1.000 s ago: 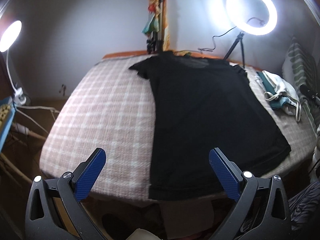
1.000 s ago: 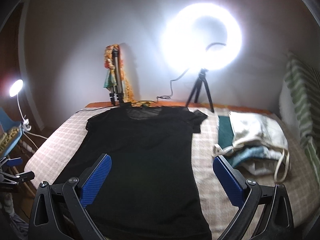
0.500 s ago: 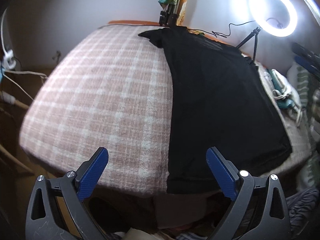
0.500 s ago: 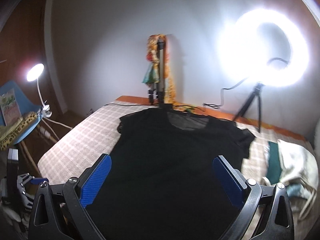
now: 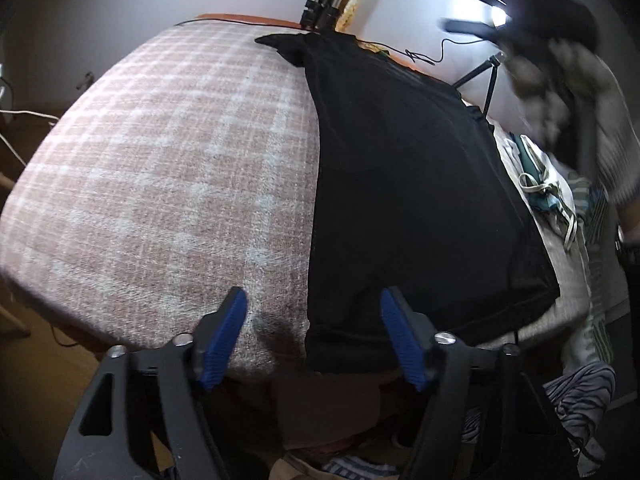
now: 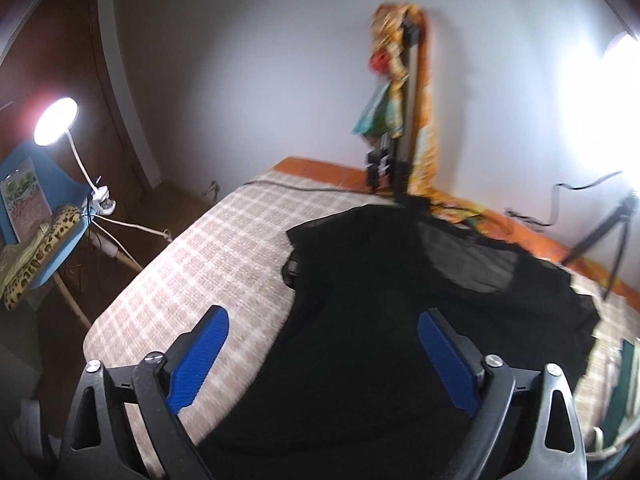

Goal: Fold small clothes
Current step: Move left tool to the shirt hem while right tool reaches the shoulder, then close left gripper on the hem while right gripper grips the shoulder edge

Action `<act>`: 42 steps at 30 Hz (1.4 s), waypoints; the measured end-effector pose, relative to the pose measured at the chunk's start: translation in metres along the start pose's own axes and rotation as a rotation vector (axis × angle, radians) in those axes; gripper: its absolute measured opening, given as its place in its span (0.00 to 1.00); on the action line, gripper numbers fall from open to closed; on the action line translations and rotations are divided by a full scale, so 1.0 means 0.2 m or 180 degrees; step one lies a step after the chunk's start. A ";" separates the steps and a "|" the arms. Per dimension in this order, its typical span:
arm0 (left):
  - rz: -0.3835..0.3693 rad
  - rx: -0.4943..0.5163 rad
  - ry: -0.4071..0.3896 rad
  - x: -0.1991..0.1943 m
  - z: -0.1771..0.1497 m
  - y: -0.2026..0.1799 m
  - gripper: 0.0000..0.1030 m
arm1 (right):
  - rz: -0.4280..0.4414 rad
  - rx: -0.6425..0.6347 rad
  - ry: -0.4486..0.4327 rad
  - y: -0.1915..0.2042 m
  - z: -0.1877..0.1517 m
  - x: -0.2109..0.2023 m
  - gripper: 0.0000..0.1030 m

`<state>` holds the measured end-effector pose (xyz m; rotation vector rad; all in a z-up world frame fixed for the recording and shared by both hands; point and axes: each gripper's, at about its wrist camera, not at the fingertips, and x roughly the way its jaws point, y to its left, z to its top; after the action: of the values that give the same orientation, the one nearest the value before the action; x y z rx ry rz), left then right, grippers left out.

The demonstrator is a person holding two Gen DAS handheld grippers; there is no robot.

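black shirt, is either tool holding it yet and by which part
Nothing is held. The left tool is closing around the black shirt's bottom corner without pinching; the right tool, also closing, hovers over it.

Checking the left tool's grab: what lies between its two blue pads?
The black shirt's bottom corner and checked blanket, seen in the left wrist view; the left tool is closing.

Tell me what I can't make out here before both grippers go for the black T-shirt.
- Black T-shirt, left wrist view: the hem's near edge drops over the bed edge, so its underside is hidden.
- Right gripper, left wrist view: motion-blurred; its closing jaws unreadable there.
- Ring light, right wrist view: overexposed, cut by the frame edge.
- Left gripper: jaws closing, fabric contact unclear.
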<state>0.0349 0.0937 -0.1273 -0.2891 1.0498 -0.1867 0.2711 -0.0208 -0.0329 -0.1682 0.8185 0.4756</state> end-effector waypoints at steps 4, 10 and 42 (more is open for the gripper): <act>-0.0084 -0.0053 0.0055 0.03 0.00 0.03 0.53 | 0.0154 0.0090 0.0258 0.04 0.12 0.23 0.83; -0.0173 -0.0011 0.0053 0.06 0.01 0.02 0.42 | 0.0170 0.0136 0.0509 0.10 0.25 0.55 0.75; -0.0769 -0.0270 0.0069 0.13 0.04 0.07 0.03 | -0.0361 -0.0229 0.1082 0.19 0.41 1.33 0.26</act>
<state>0.0554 0.1015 -0.1494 -0.4919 1.0443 -0.3636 0.4621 0.1303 -0.1717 -0.3673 1.1181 0.3740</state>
